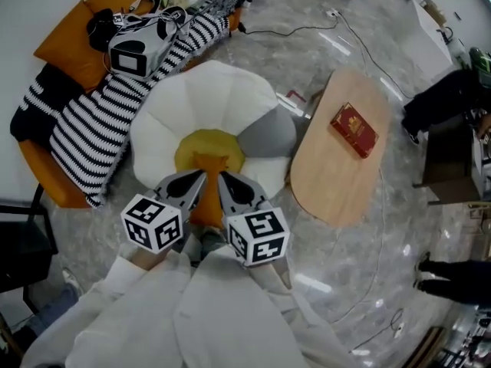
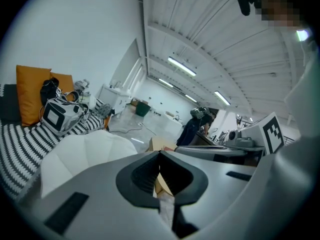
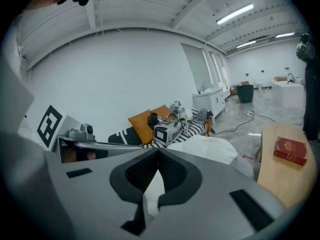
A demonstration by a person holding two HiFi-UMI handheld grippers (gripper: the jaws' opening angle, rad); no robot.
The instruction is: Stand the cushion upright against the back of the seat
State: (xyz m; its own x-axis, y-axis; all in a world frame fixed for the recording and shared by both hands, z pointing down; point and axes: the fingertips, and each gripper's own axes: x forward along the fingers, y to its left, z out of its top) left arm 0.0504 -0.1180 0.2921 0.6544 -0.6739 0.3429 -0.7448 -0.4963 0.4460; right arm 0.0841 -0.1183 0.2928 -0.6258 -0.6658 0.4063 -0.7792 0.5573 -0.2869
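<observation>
Found the yellow cushion (image 1: 207, 152) lying low in the hollow of the white petal-shaped seat (image 1: 207, 90), at centre frame in the head view, not yet propped on the petals behind it. Saw the left gripper (image 1: 202, 175) and the right gripper (image 1: 222, 176) side by side just below it in the frame, tips over its near edge. Could not tell contact from a near miss there. Read both pairs of fingers as clenched, tip to tip, with nothing pinched. Saw only pale seat fabric and a tan sliver through the slots in the two gripper views.

Judged the step in hand to be the approach, with no grasp made. Reckoned the next move to call for spreading the fingers, slipping one under the cushion's near rim and closing on it. Then tipping it up and back toward the upper part of the frame, till leaning on the rear petals. Noted the soft fabric as likely to sag; favoured a grip from both sides.
</observation>
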